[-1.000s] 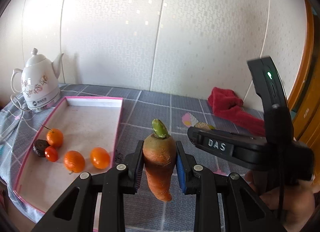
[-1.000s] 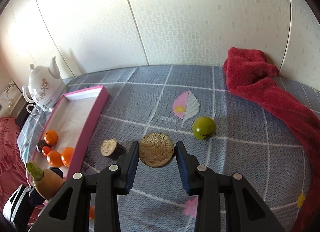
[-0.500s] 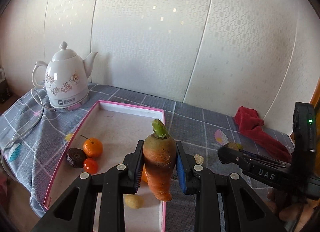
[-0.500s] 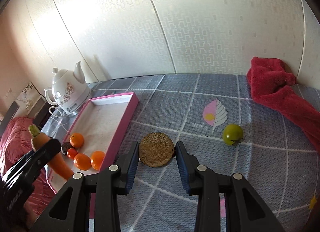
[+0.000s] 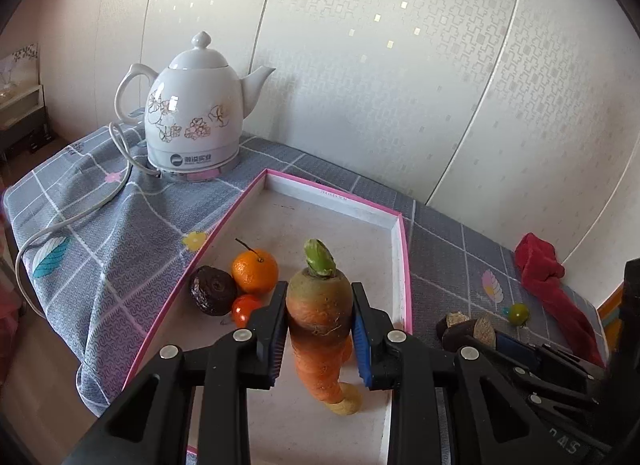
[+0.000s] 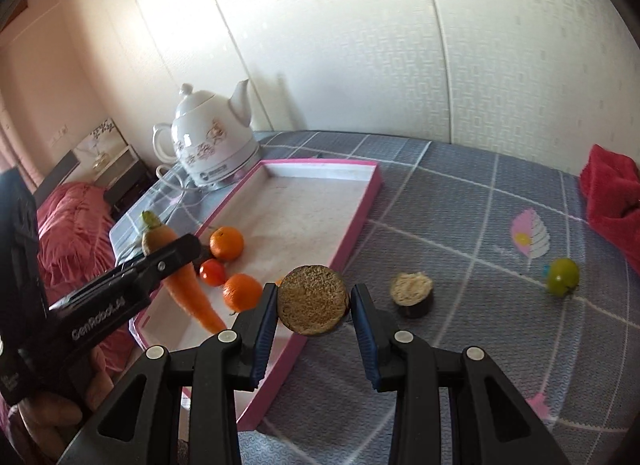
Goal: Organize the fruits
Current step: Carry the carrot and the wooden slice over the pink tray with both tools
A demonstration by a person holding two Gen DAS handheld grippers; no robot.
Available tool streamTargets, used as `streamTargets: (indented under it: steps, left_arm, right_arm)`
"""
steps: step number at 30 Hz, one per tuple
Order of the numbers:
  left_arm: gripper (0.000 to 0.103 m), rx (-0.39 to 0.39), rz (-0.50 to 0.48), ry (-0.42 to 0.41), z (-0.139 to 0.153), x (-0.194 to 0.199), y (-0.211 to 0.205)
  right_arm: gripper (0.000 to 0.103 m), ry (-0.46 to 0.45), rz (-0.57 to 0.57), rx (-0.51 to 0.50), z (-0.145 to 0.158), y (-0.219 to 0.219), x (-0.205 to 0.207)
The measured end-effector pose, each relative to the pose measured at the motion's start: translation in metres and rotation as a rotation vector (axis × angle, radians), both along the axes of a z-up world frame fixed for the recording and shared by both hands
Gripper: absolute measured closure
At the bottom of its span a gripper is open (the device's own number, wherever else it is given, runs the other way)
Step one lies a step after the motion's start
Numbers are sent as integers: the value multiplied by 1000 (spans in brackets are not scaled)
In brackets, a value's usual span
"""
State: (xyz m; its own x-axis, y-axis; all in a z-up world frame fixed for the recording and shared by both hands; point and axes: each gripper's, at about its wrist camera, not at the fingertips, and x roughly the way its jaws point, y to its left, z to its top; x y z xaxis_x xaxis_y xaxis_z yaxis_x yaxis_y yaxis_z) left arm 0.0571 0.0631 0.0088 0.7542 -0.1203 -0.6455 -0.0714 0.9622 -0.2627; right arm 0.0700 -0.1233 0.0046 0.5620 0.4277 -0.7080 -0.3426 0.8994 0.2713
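Currently left gripper [image 5: 320,339] pinches carrot [image 5: 320,329] upright, tip hanging below the jaws above the tray [image 5: 400,225]. Right gripper [image 6: 313,315] clamps a cut brown slice [image 6: 313,299] (edge-on grip). Risk: either could slip and land outside the tray.

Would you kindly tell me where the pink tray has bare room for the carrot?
The pink tray is bare across its far half, toward the kettle. Its near end is crowded: two oranges, a small tomato and a dark fruit. The carrot hangs over that cluster.
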Motion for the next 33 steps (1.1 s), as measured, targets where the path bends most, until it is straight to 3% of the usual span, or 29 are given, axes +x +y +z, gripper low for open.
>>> streamTargets:
  steps: [4,8,19,26,31,33]
  left_arm:
    - [74,6,19,5,0,0,3]
    - [74,103,61,9,-2,-1,5]
    - [74,70,135,56,-11,3,29]
    - [74,76,139,47,-9,4,27]
    - [74,66,101,60,-10,6,20]
    - [74,68,96,64,-10,7,19]
  right_arm:
    - [66,1,19,-10,-2,9,-2]
    - [66,-2,21,-8,-2,17,-3]
    - [66,-31,46,-23,-4,62,-1]
    - [66,-74,46,-36,4,57,-5]
    - [66,-9,-2,55,3,41,7]
    - [66,-13,2,48,5,45,11]
